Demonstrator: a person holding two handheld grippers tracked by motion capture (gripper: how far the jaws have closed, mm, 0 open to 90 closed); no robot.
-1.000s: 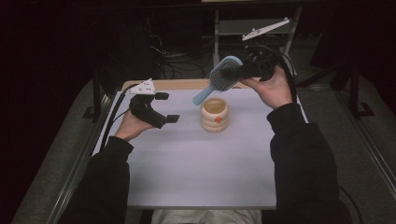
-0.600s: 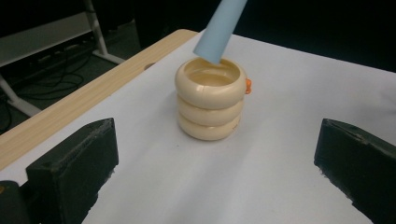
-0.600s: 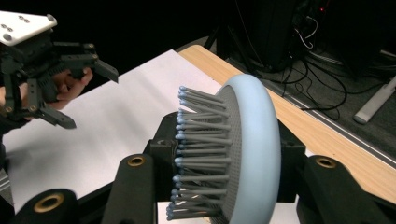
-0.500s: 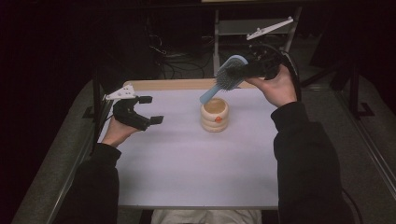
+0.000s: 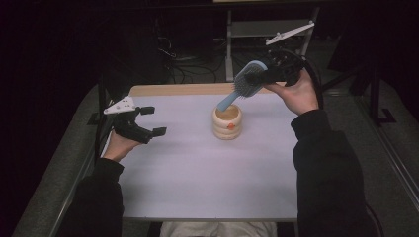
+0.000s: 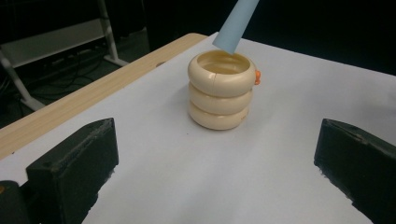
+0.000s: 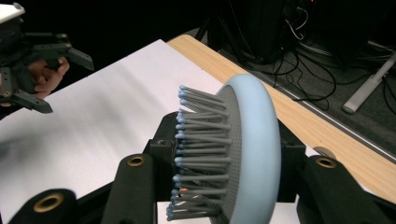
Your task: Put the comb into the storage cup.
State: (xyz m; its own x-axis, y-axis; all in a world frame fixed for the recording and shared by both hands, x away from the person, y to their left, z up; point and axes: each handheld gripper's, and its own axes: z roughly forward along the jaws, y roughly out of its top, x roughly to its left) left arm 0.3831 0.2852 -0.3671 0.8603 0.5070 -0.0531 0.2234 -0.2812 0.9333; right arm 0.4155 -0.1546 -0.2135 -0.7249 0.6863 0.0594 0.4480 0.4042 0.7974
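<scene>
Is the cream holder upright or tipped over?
Upright. The holder stands on its base on the white table, mouth facing up, with the hairbrush handle tip just above its rim.

Tabletop [image 5: 197,187]: white sheet over wood, bare wooden strip along the 12 o'clock edge. Cream three-ringed holder [image 5: 227,123] stands upright toward 12 o'clock, just right of centre.

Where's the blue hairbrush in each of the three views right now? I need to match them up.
High view: hairbrush upper right of centre, in the right hand-held gripper, handle down toward the cream holder.
Left gripper view: its handle tip at top centre, just above the holder.
Right gripper view: brush head close up, centre, between the jaws.
Shared landmark: the table's wooden far edge.
</scene>
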